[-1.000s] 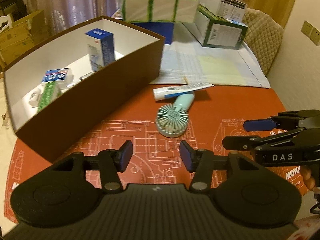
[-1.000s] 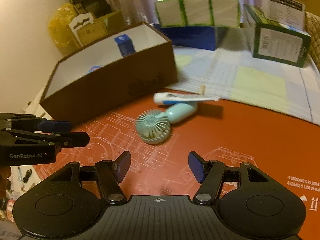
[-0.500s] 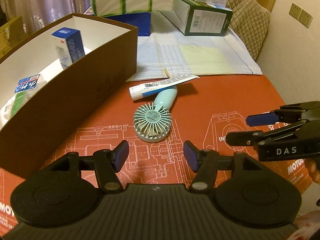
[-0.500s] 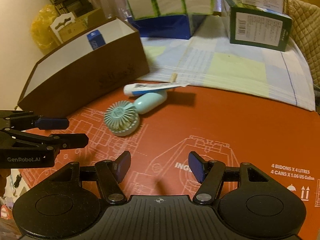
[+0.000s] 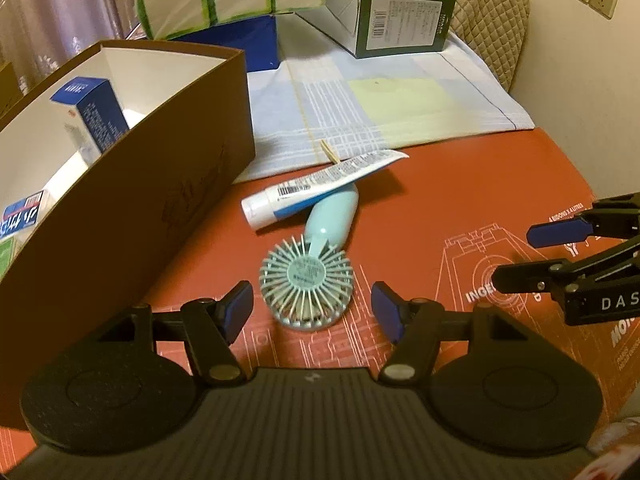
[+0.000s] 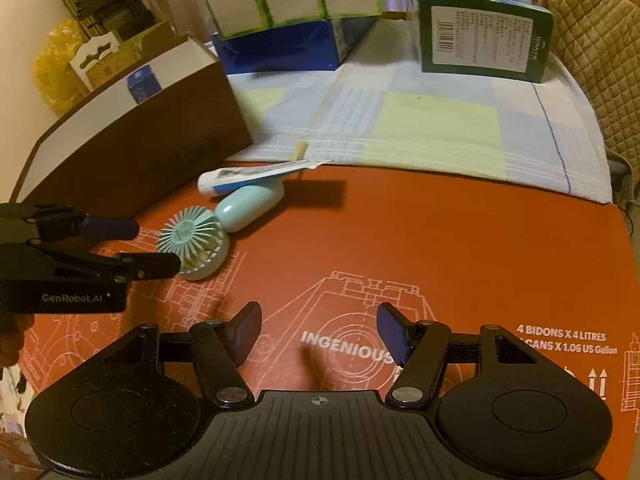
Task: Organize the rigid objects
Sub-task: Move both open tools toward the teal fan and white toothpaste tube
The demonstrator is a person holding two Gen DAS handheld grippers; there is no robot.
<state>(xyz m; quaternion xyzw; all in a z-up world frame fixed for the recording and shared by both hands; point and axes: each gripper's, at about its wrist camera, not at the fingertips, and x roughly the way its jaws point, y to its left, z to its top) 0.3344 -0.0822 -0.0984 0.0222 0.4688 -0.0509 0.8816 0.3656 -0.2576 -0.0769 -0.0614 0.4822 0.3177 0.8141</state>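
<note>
Box (image 5: 132, 216): brown, open-topped, left of the left gripper's fingers, cartons (image 5: 94, 114) inside. Left gripper (image 5: 312, 308): fingers wide apart, holding nothing. Fan (image 5: 308, 284): pale blue, flat on the red mat (image 5: 460, 208), head just ahead of and between the left fingers, handle pointing away. Tube (image 5: 316, 188): white, lying across the fan's handle. Right gripper (image 6: 318, 334): fingers wide apart, empty, over bare mat; fan ahead to their left.
</note>
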